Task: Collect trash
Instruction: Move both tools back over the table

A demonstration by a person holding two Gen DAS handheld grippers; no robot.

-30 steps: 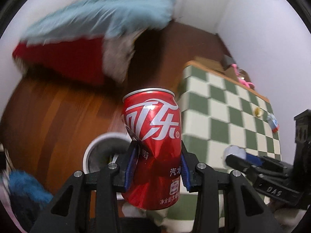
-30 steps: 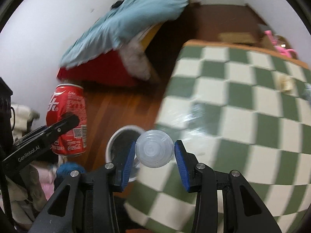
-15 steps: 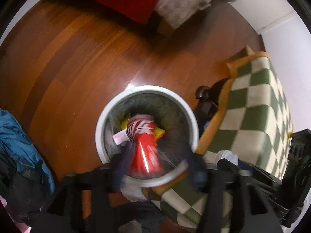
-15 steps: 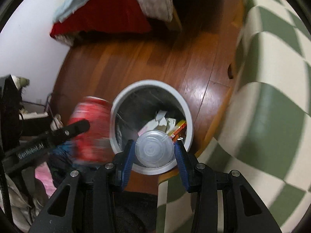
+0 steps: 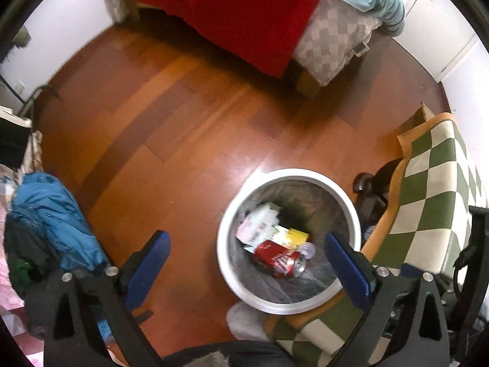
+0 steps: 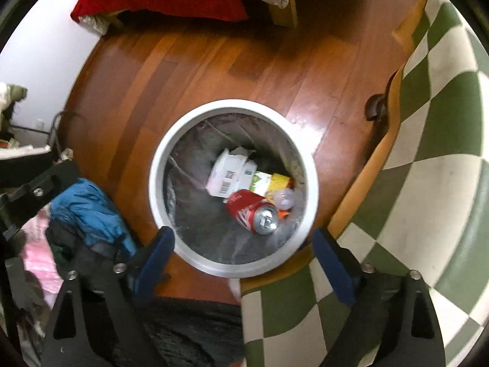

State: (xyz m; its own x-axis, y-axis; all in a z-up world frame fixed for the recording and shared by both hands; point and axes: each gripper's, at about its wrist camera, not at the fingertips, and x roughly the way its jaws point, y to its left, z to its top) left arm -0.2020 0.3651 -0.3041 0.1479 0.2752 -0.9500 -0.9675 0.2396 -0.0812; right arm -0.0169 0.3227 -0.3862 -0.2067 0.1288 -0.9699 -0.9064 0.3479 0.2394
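Note:
A round white trash bin (image 5: pixel 224 223) (image 6: pixel 159 159) with a clear liner stands on the wood floor by the table corner. Inside it lie a red cola can (image 5: pixel 276 258) (image 6: pixel 252 209), a small clear plastic cup (image 6: pixel 284 198) (image 5: pixel 307 249), white paper packaging (image 6: pixel 227 172) and a yellow-green wrapper (image 6: pixel 272 182). My left gripper (image 5: pixel 247 267) is open and empty above the floor and the bin's left rim. My right gripper (image 6: pixel 243 255) is open and empty above the bin's near rim.
A green and white checked tablecloth (image 5: pixel 428 202) (image 6: pixel 428 153) hangs at the right. A heap of blue clothing (image 5: pixel 52 211) (image 6: pixel 88 211) lies at the left. A bed with a red cover (image 5: pixel 244 9) stands at the back. A chair caster (image 6: pixel 374 107) sits by the table.
Both grippers opened over the bin. The cola can dropped from the left gripper and the clear cup from the right one; both now lie inside the bin.

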